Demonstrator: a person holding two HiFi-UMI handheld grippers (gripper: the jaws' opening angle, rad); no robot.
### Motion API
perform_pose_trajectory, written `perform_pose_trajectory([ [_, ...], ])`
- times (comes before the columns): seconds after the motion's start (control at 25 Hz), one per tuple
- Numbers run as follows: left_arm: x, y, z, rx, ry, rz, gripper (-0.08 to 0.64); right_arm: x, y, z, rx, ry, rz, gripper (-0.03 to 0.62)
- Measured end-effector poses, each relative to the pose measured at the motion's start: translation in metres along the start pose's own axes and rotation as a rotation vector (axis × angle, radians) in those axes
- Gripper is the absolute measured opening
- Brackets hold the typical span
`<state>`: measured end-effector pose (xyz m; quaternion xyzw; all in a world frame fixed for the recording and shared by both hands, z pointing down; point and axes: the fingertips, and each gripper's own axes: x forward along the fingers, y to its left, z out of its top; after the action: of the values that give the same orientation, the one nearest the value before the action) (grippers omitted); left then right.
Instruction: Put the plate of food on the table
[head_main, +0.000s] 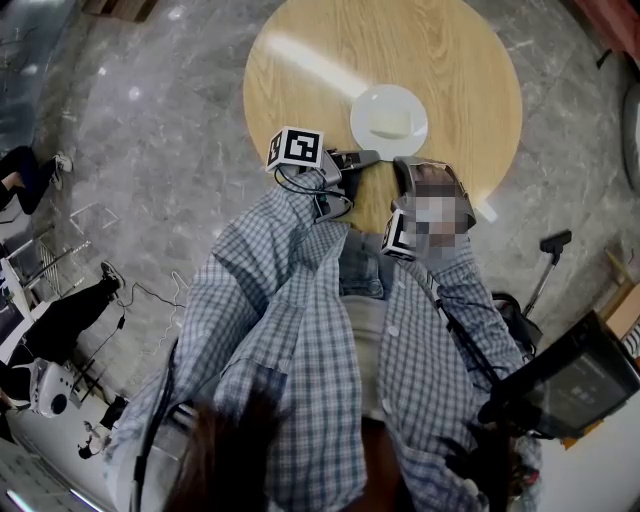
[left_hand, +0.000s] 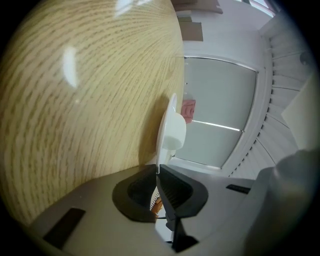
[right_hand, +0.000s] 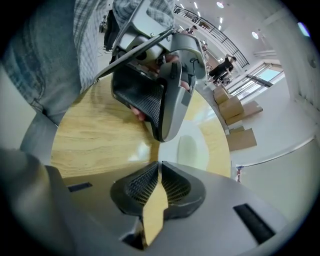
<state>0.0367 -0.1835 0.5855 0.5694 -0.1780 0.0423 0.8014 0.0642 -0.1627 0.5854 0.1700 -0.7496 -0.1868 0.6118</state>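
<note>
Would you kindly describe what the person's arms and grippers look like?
The left gripper and right gripper are grey with black ribbed pads; each carries a white cube with black square markers. Black cables loop off the left one. The sleeves are blue-and-white check.

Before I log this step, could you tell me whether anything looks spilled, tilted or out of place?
Nothing stands out. The white round plate lies flat on the round wooden table, the pale food block on it, nothing spilled. The left gripper is shut on its rim; the right gripper is shut and empty.
</note>
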Motion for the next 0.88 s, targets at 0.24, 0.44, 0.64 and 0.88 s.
perform_pose_trajectory([
  [0.24, -0.012, 0.006, -0.001, -0.028, -0.045, -0.016, 0.020, 0.006, 0.003, 0.004, -0.004, -0.002, 0.010, 0.029],
  [0.44, -0.025, 0.004, -0.006, -0.034, -0.061, -0.049, 0.020, 0.008, 0.001, 0.003, -0.010, 0.002, 0.003, 0.029],
  [0.64, -0.036, 0.002, -0.009, 0.002, -0.075, -0.065, 0.020, 0.005, 0.006, 0.005, 0.031, 0.009, 0.005, 0.030],
  [0.88, -0.030, -0.009, -0.007, 0.075, -0.076, -0.077, 0.018, 0.000, -0.001, -0.001, 0.127, 0.005, -0.011, 0.029],
])
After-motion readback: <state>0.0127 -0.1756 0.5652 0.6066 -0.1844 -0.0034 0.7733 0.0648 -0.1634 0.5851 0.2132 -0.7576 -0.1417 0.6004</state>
